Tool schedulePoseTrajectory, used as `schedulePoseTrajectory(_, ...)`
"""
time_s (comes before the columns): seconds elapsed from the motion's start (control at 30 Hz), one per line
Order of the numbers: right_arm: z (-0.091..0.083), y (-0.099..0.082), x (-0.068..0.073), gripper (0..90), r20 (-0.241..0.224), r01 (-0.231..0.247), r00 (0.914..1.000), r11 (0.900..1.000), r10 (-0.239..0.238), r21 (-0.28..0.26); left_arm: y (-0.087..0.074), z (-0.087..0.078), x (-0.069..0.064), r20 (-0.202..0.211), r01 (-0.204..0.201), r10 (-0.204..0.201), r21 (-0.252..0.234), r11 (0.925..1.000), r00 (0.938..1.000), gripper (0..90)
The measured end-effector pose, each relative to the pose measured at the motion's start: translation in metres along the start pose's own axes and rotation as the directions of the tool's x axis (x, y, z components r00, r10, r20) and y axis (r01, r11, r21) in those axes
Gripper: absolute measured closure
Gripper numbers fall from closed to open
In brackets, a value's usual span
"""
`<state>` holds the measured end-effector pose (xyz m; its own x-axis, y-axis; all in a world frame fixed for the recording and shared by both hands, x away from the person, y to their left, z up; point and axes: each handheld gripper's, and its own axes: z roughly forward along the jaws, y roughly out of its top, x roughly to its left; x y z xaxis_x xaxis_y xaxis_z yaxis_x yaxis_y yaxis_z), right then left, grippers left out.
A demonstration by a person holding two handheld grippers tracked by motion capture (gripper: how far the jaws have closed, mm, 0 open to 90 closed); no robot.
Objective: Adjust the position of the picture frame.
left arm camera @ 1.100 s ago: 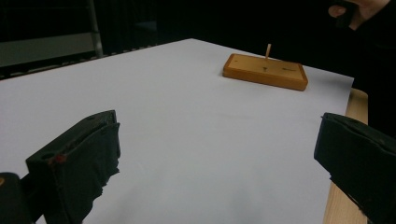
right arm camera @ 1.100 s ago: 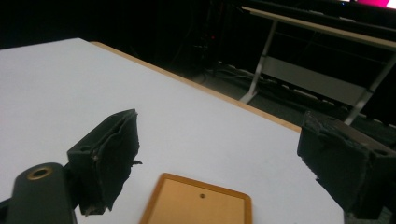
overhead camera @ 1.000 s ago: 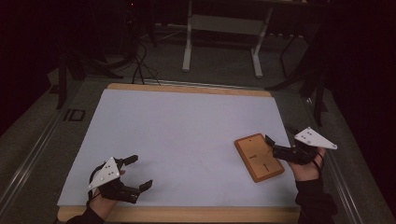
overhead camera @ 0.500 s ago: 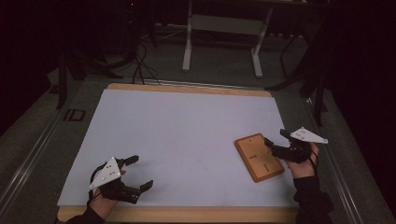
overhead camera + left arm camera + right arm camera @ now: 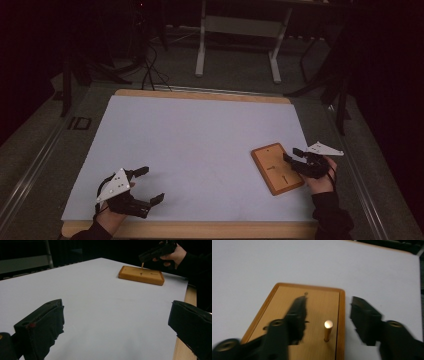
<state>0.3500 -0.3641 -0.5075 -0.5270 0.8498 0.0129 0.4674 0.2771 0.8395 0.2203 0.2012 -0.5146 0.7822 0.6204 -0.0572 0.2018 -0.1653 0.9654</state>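
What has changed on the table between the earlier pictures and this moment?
The right gripper came down over the wooden board, and its jaws have just been closing around the upright peg, which stands between them with gaps on both sides. The left gripper, open, and the board stayed where they were.

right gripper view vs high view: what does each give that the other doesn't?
Right gripper view alone: a small wooden peg standing upright in the board, between the right gripper's two jaws with a gap on each side, and a small hole near the board's far end. The jaws have just been closing.

High view alone: the left gripper, open, resting on the near left of the sheet; the table's wooden edge; a metal stand on the floor beyond.

Both: the wooden board on the white sheet, with the right gripper over it.
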Motion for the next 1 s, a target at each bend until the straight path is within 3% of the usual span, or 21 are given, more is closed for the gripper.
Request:
schedulePoseTrajectory(0.3, 0.003, -0.007, -0.001, 73.4, -0.045, -0.013, 0.9989, 0.9992, 0.014, 0.038, 0.0, 0.0, 0.0, 0.001, -0.001, 0.001, 0.004, 1.0, 1.0, 0.6)
schedulePoseTrajectory(0.43, 0.004, -0.01, -0.004, 81.8, -0.04, -0.024, 0.9988, 0.9984, 0.026, 0.05, 0.0, 0.001, 0.0, 0.001, -0.001, 0.001, 0.005, 1.0, 1.0, 0.6)
schedulePoseTrajectory(0.83, 0.01, -0.021, -0.007, 82.0, -0.052, -0.062, 0.9966, 0.997, 0.064, 0.047, 0.0, 0.001, 0.0, -0.002, -0.007, 0.007, 0.012, 0.9999, 1.0, 0.6)
schedulePoseTrajectory(1.0, 0.011, -0.025, -0.006, 83.4, -0.046, -0.08, 0.9957, 0.9966, 0.081, 0.019, -0.001, 0.001, -0.001, -0.002, -0.01, 0.01, 0.016, 0.9998, 0.9999, 0.7)
